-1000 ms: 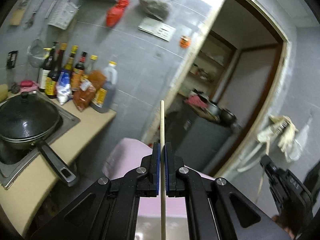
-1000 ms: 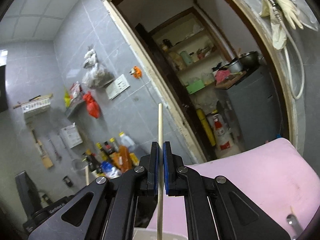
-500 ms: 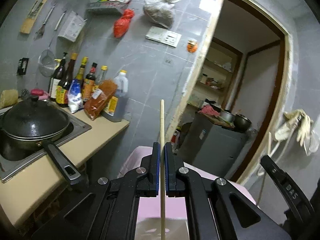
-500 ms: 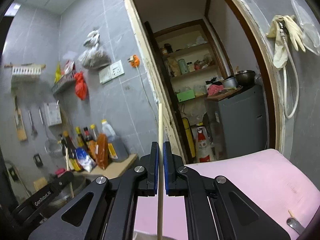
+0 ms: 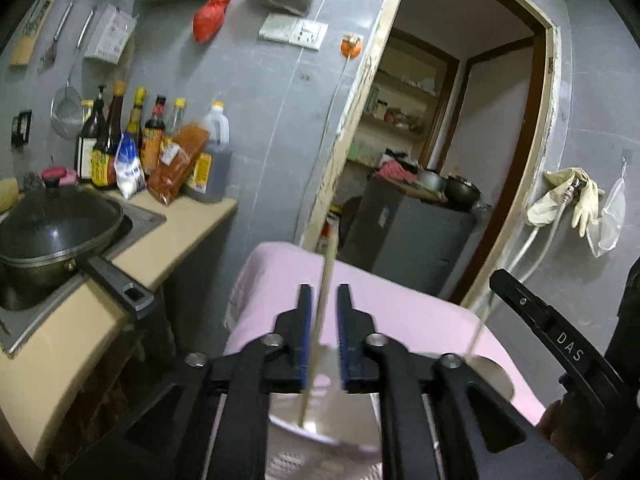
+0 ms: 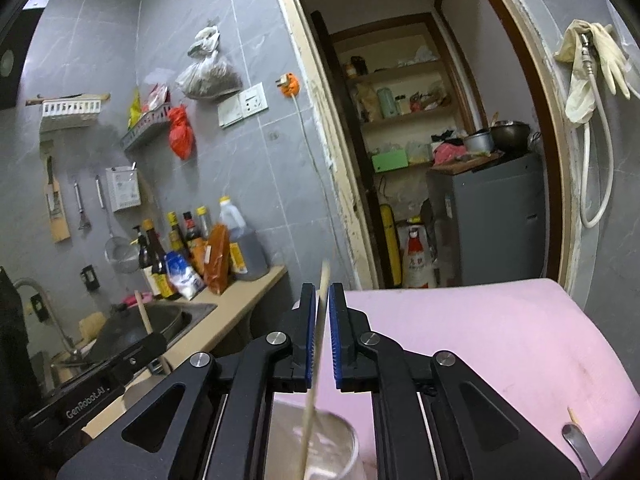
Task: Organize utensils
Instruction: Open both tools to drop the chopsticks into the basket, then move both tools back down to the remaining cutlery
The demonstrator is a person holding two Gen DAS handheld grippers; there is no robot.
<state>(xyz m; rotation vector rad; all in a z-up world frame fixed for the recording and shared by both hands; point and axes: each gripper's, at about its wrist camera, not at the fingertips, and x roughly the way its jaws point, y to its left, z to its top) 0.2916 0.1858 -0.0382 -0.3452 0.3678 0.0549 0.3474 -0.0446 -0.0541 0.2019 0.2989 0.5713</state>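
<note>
Both jaws stand parted, each chopstick slipping free at six o'clock into the cup for upright storage.

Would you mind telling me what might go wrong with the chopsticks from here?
Both grippers, left and right, have their jaws parted, so each chopstick is loose and tilted. Either might tip past the steel cup rim onto the pink cloth, or catch on a pad.
</note>
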